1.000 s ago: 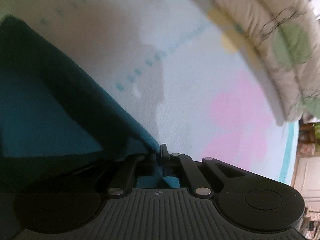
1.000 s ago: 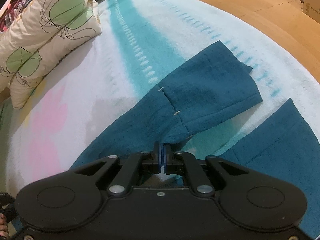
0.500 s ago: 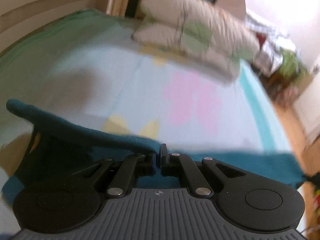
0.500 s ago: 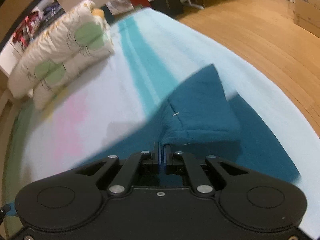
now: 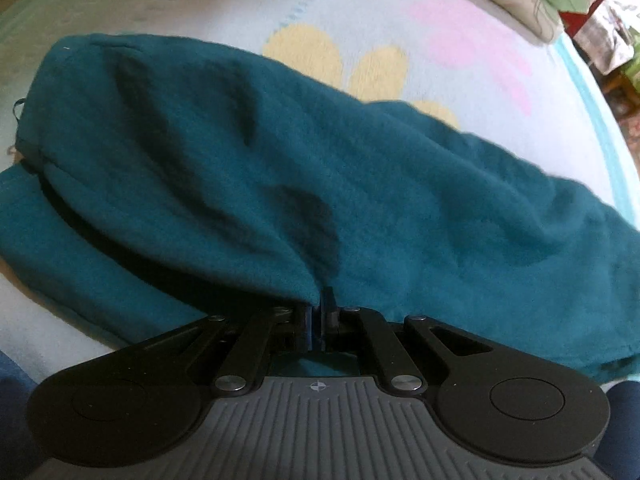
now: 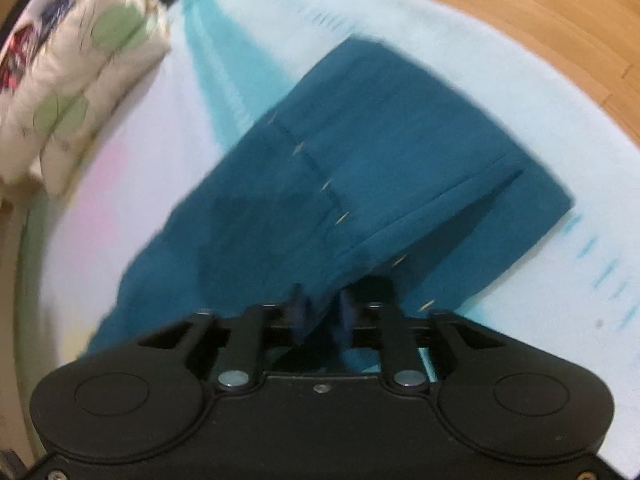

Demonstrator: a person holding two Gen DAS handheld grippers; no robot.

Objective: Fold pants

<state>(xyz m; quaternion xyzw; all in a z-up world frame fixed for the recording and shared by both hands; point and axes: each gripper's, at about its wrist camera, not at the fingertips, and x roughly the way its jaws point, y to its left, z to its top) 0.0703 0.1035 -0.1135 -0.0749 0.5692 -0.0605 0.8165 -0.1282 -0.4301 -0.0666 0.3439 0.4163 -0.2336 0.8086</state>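
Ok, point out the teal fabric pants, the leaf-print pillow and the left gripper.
teal fabric pants point(image 5: 280, 168), left wrist view, top folded layer.
leaf-print pillow point(image 6: 72, 92), right wrist view, its blurred side.
left gripper point(image 5: 320, 312), left wrist view, between closed fingertips pinching cloth.

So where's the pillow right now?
The pillow sits at the upper left of the right camera's view, on the bed beyond the teal pants; the left camera catches its edge at the top right.

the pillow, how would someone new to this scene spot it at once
Start from the pale bedspread with the turquoise stripe. Beyond the teal pants, at the bed's far edge, lies the pillow. It alone is puffy and cream, printed with green leaves.
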